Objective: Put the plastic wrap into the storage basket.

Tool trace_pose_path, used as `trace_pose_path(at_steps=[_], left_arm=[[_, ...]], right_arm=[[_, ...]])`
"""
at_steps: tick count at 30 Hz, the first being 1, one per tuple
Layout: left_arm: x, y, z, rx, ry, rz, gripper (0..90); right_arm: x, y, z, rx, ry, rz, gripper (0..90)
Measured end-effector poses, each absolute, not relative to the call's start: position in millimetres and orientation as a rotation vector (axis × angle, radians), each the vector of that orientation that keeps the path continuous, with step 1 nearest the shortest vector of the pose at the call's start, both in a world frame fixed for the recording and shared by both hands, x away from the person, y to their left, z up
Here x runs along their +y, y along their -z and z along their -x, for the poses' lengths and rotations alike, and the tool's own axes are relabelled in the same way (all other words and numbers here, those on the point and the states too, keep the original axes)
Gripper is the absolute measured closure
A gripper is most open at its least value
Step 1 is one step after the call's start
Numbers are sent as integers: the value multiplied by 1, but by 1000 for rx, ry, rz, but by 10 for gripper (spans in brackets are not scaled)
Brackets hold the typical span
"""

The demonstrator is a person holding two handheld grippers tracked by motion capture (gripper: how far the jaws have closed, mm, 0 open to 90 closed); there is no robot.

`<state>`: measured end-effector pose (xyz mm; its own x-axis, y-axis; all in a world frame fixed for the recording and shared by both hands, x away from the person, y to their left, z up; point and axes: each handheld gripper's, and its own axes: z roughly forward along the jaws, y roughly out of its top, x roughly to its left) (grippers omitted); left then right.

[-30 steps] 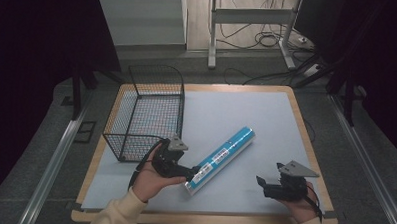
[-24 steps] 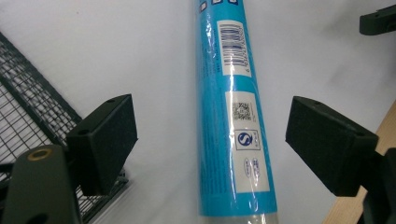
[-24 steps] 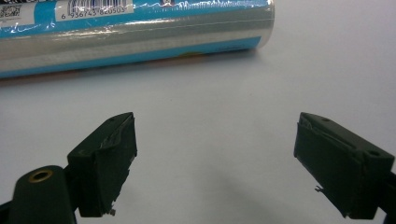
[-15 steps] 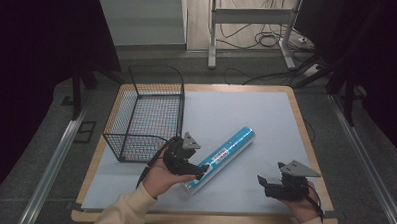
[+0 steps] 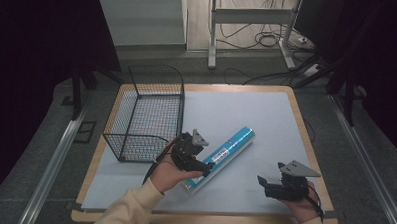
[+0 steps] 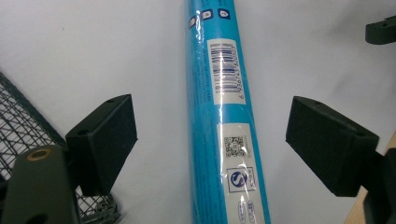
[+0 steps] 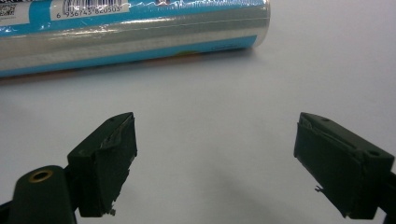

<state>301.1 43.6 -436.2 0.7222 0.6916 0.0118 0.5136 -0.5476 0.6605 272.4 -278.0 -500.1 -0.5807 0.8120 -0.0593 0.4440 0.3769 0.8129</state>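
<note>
2 released grippers, left [image 6: 211,140] straddling blue tube [image 6: 224,116], wire basket [image 5: 146,115] just beside.

Your left gripper [image 5: 200,168] covers the near stretch of the long blue plastic-wrapped tube [image 5: 230,147] from above. Up close that tube's ends run off frame, the black wire mesh basket [image 6: 18,122] gets clipped, and the label's fine print is unreadable.
</note>
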Motion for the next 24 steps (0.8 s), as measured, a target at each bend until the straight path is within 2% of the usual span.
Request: trace_pose_path(at_steps=[24], left_arm=[[14,443,-319,890,-328,-2366,160]], right_arm=[[-281,499,-273,2181,-1087,-1090,137]])
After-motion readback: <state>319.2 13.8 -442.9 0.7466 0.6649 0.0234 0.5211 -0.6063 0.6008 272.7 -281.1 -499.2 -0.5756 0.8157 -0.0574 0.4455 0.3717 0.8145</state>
